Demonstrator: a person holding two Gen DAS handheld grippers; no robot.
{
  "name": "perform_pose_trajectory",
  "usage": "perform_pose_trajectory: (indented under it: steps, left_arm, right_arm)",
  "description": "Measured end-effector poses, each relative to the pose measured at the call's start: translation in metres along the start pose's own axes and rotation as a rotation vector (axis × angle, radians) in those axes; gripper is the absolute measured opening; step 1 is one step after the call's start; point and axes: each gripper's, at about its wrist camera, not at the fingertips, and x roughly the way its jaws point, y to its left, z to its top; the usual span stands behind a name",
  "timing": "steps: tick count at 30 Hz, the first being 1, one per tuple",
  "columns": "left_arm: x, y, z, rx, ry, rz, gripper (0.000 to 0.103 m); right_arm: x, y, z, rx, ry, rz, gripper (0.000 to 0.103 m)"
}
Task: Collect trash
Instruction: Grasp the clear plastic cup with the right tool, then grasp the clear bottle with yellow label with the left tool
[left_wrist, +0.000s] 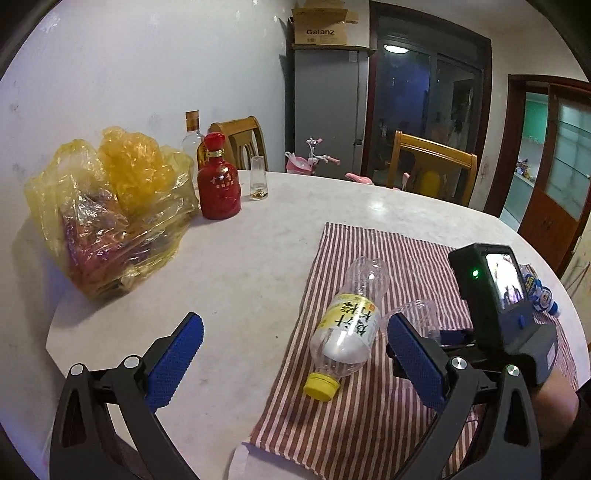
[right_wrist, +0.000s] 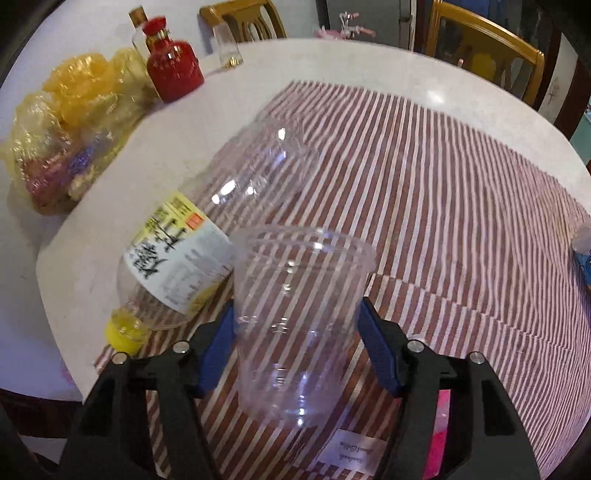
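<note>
An empty clear plastic bottle (left_wrist: 347, 328) with a yellow cap and yellow-white label lies on its side on the striped cloth (left_wrist: 369, 424); it also shows in the right wrist view (right_wrist: 177, 254). My left gripper (left_wrist: 295, 354) is open, its fingers on either side of the bottle's cap end, just short of it. My right gripper (right_wrist: 297, 339) is shut on a clear plastic cup (right_wrist: 299, 314), held above the cloth (right_wrist: 443, 184) beside the bottle. The cup (left_wrist: 417, 314) and right gripper body also show in the left wrist view. A small blue-labelled bottle (left_wrist: 541, 291) lies at the cloth's right edge.
A yellow plastic bag (left_wrist: 107, 206) of items sits at the table's left. A red bottle (left_wrist: 218, 181), a clear bottle (left_wrist: 192, 136) and a small glass (left_wrist: 258, 179) stand at the back. Wooden chairs (left_wrist: 432, 166) stand behind the round white table (left_wrist: 240, 258).
</note>
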Motion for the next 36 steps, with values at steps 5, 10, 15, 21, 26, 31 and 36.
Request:
perform_pose_trajectory:
  steps: [5,10,15,21,26,31,36]
  left_arm:
    - [0.002,0.0,0.001,0.005,0.007,0.008,0.097]
    - [0.001,-0.004,0.004,0.018,0.005,0.015,0.097]
    - [0.001,-0.015,0.007,0.044,0.007,0.004,0.097]
    - [0.02,-0.039,0.006,0.085,0.043,-0.069,0.097]
    - [0.078,-0.064,0.007,0.199,0.145,-0.139,0.097]
    - [0.139,-0.072,0.001,0.239,0.315,-0.094,0.097]
    - [0.159,-0.072,-0.012,0.21,0.382,-0.115,0.086]
  right_arm:
    - [-0.001,-0.005,0.001,0.031,-0.007,0.048,0.058]
    - [-0.024,-0.015,0.0,0.07,-0.057,0.091,0.058]
    - [-0.069,-0.036,0.0,0.106,-0.152,0.113,0.058]
    - [-0.13,-0.079,-0.012,0.172,-0.275,0.093,0.058]
    - [-0.154,-0.101,-0.024,0.22,-0.327,0.101,0.058]
    - [-0.165,-0.112,-0.03,0.249,-0.356,0.121,0.058]
    - [-0.167,-0.114,-0.03,0.256,-0.365,0.131,0.058]
